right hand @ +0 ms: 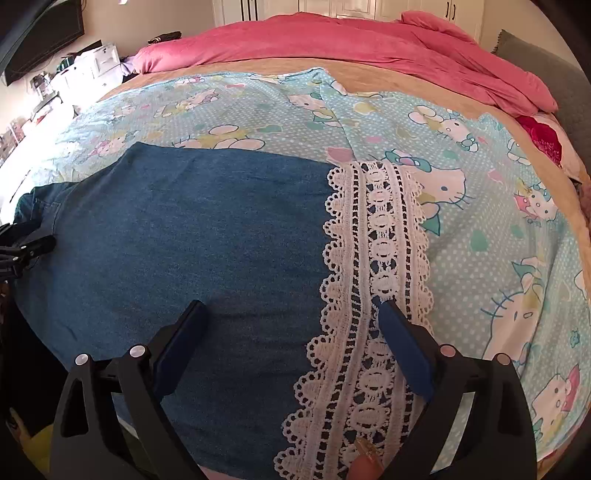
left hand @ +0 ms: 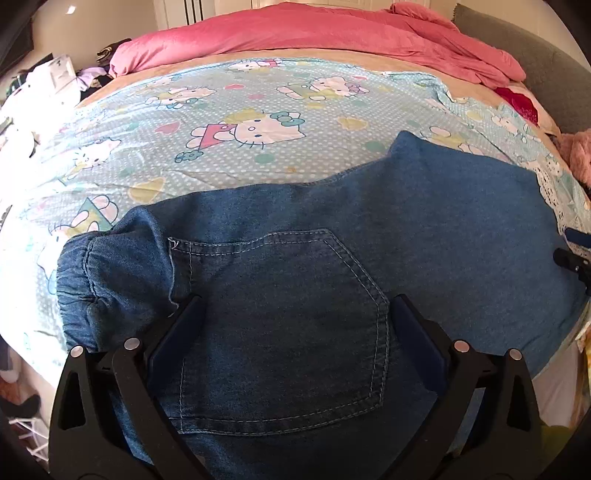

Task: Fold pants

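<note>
denim pants (left hand: 332, 229) lying flat on hello kitty sheet (left hand: 229, 110), both grippers hovering w/ jaws wide.
left gripper (left hand: 295, 314) straddling back pocket (left hand: 280, 325), gripping nothing; right gripper (right hand: 291, 317) over lace hem (right hand: 376, 258), empty.

One pair of blue denim pants (left hand: 369, 240), one white lace hem band (right hand: 376, 258), one pink quilt (left hand: 314, 33) at 12 o'clock, two black two-finger grippers (left hand: 295, 325) (right hand: 291, 325).

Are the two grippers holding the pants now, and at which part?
Nothing is held. The left gripper is open over the back pocket, the right gripper open over the lace hem.
</note>
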Motion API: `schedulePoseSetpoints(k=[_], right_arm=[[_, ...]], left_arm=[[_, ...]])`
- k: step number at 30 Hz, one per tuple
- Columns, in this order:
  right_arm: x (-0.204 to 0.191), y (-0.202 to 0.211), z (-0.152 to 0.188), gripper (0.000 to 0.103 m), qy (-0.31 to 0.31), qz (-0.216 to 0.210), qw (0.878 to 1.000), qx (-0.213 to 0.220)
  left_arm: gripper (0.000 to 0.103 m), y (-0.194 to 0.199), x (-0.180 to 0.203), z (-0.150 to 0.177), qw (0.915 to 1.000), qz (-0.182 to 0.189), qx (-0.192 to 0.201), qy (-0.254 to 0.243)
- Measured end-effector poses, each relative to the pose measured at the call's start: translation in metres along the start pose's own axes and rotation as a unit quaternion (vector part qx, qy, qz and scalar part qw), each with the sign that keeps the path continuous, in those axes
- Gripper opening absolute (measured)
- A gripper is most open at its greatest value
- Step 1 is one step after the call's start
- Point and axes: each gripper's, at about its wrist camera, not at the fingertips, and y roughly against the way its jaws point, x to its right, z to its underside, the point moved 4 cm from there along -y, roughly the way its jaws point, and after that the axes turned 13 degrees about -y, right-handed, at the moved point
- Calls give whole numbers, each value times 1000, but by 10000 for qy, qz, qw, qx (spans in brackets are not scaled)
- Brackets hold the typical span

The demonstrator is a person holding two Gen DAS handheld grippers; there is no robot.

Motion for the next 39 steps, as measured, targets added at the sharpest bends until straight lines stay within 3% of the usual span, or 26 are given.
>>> schedulePoseSetpoints(k=[4,8,14,23,29,39], right_arm=[[-2,7,-5,93,-80,-65,9999,37],[-2,39,-15,94,-201,-328,9978,537],[-4,75,-19,94,-177,-465,9944,938],[-11,99,-15,98,-89,-636,9919,1098],[-13,100,2,98,-88,-657,9934,936],[-26,68,22,98,44,-597,9970,496]], left_arm=[[95,6,0,-2,9999,23,49,138],[95,25,1,-9,9994,76,232,260],[95,59,7,-20,9982,-50,559,196],[95,84,21,-27,9970,-37,758,130],[95,81,30,-13,9980,38,629,47],[95,41,21,17,9994,-295,-118,108]])
